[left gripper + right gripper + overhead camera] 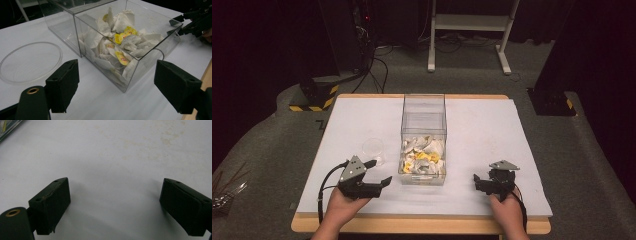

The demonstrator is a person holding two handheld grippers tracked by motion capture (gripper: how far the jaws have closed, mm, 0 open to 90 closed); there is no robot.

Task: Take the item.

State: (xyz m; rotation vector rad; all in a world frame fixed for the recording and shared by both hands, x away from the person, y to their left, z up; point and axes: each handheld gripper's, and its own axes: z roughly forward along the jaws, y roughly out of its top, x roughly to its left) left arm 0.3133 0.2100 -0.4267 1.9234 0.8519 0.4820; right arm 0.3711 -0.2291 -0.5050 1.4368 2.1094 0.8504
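Note:
A clear plastic box (423,137) stands at the table's middle; its near half holds a heap of white tea bags with yellow tags (423,157). The left gripper view looks at that heap (120,47) from the box's near corner. A clear round cup (373,150) sits left of the box, its rim (30,61) seen from above. My left gripper (379,172) is open, held near the box's front left corner, nothing between its jaws. My right gripper (479,182) is open, low over bare white table (112,170) right of the box, and appears farther off (192,23).
The white table cover (482,130) reaches a wooden edge (422,225) in front. Beyond the table stand a white frame (469,30), cables and a black-and-yellow striped base (314,97). Metal tools (224,192) lie on the floor at left.

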